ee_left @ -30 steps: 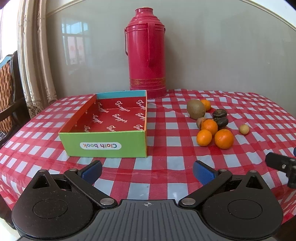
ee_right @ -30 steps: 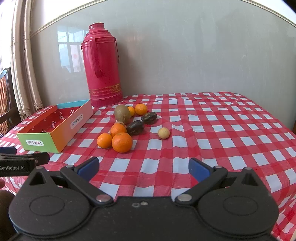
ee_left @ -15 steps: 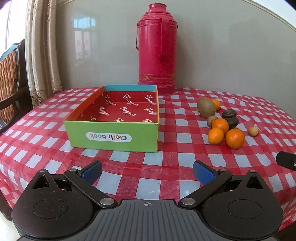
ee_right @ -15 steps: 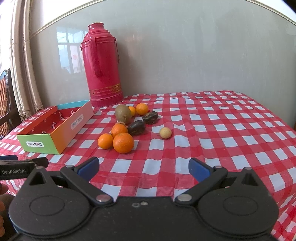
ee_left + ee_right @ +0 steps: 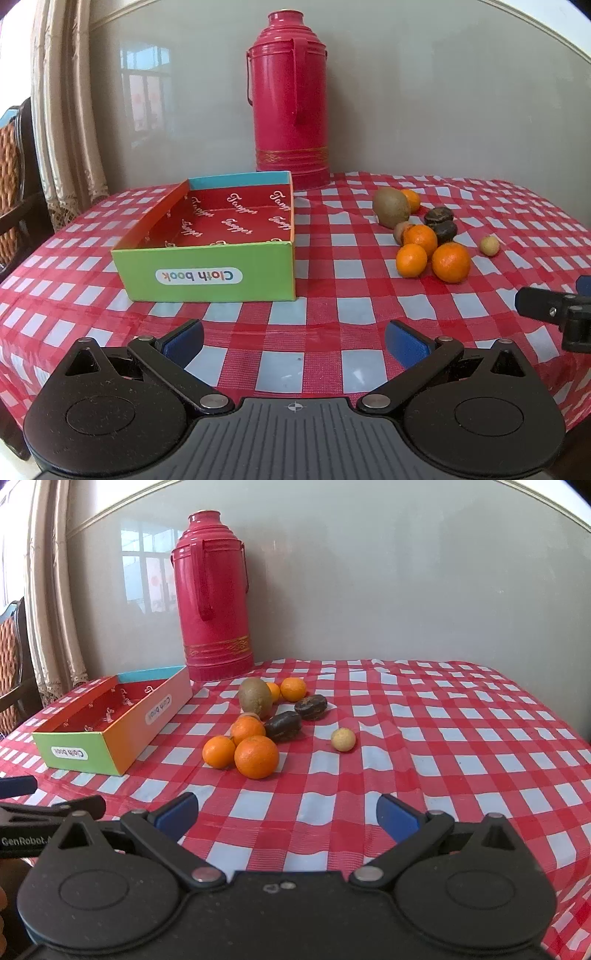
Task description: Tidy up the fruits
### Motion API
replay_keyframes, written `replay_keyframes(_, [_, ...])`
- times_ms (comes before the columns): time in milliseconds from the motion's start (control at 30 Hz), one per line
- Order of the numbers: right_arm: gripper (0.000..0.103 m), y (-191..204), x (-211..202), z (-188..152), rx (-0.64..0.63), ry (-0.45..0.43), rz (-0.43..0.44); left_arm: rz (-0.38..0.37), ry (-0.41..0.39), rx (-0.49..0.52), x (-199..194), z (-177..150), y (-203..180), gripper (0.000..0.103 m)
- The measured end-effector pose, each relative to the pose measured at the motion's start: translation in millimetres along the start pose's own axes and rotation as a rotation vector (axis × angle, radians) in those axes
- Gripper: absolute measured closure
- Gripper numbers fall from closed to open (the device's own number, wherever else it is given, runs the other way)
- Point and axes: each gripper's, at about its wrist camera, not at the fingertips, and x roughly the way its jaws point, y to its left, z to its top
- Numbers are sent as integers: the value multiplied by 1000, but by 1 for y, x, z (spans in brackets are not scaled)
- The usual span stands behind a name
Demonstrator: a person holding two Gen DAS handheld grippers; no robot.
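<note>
A pile of fruit lies on the red checked tablecloth (image 5: 332, 321): several oranges (image 5: 256, 756), a kiwi (image 5: 255, 697), two dark fruits (image 5: 283, 725) and a small pale round fruit (image 5: 343, 739). The pile shows in the left wrist view too, with the front orange (image 5: 451, 262) and the kiwi (image 5: 390, 212). An empty open cardboard box (image 5: 207, 273) marked "Cloth book" stands left of the fruit (image 5: 110, 746). My left gripper (image 5: 293, 341) is open and empty, in front of the box. My right gripper (image 5: 286, 814) is open and empty, in front of the oranges.
A tall red thermos (image 5: 290, 99) stands at the back against the wall, behind the box (image 5: 214, 594). A wooden chair (image 5: 14, 173) and a curtain are at the far left. The table's front edge is just under both grippers.
The left gripper has shifted, and the box and fruit now sit closer in its view. The right gripper has moved a little forward toward the oranges. Both stay open.
</note>
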Motion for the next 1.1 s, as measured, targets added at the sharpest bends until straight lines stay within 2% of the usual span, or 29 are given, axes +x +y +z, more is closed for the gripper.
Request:
replay_keyframes(500, [5,6,7,0,-18,26,-3,-3,-19,4,-4,-1,-2,0])
replay_keyframes(1100, [5,5,2,0,-15,-7,-11,-5,-44,-7,-7,0,2,0])
